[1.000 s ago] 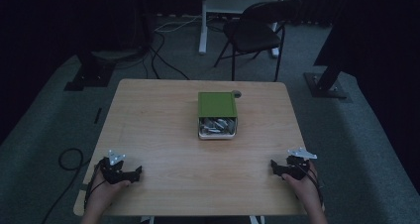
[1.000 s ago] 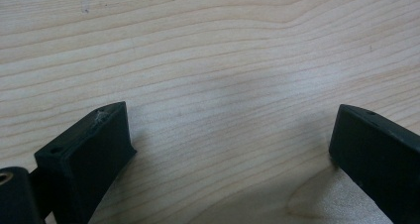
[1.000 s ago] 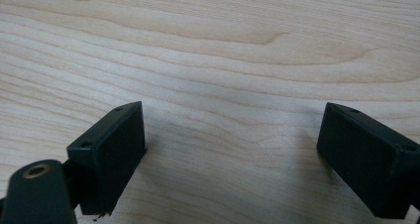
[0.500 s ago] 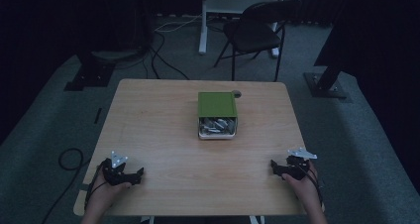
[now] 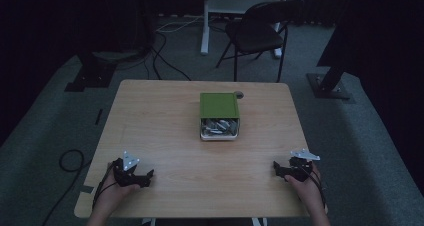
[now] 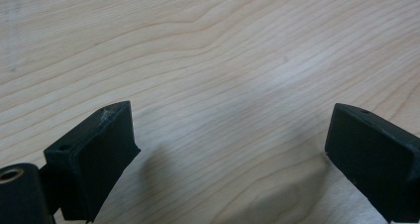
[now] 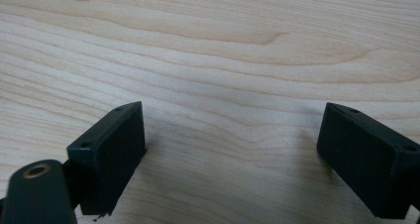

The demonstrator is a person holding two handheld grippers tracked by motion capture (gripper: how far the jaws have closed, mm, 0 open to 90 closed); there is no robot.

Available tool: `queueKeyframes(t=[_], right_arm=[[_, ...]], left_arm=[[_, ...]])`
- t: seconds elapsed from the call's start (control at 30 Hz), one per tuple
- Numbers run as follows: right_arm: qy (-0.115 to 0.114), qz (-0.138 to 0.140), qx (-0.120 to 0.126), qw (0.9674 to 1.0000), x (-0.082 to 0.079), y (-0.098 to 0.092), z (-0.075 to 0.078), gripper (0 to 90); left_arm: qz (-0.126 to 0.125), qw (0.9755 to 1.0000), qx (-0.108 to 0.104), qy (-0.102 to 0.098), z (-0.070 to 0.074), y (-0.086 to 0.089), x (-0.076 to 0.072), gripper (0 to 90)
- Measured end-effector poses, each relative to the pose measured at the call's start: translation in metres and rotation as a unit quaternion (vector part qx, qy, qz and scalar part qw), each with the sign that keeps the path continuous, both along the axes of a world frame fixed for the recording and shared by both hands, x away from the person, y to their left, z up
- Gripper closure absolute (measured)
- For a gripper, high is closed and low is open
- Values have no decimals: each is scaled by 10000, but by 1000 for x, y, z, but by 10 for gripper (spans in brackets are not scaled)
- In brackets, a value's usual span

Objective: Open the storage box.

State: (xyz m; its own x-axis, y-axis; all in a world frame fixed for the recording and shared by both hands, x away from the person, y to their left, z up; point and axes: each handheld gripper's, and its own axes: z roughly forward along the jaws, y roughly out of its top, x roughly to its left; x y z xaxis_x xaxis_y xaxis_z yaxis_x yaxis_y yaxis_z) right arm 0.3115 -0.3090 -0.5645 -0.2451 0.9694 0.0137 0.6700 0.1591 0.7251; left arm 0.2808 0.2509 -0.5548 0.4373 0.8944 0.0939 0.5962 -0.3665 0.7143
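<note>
On one table (image 5: pixel 160 116): one box (image 5: pixel 219 116), two empty, wide-open grippers, left gripper (image 5: pixel 142 178), right gripper (image 5: pixel 280 169).

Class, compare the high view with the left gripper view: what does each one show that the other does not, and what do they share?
High view alone: the green box at the table's middle, its tray slid toward the person and holding greyish items too small to identify, a small dark thing behind it, the chair, both hands, the right gripper.

Left gripper view alone: close wood grain between wide-open jaws.

Shared: the wooden table and the left gripper.
</note>
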Motion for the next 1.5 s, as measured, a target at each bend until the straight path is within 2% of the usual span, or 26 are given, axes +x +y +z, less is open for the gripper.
queueKeyframes(t=[0.6,0.93,1.07,1.23,1.5], right_arm=[[1,0,0,10000,0,0,0,109],[-1,1,-1,10000,0,0,0,109],[-1,1,-1,10000,0,0,0,109],[0,0,0,10000,0,0,0,109],[-2,11,1,10000,0,0,0,110]], left_arm=[[-452,9986,205,-180,3,-30,7,59],[-835,9955,382,-235,5,-53,11,59],[-939,9942,389,-339,6,-64,13,59],[-1103,9917,496,-433,8,-76,16,59],[-1277,9886,468,-646,12,-94,19,59]])
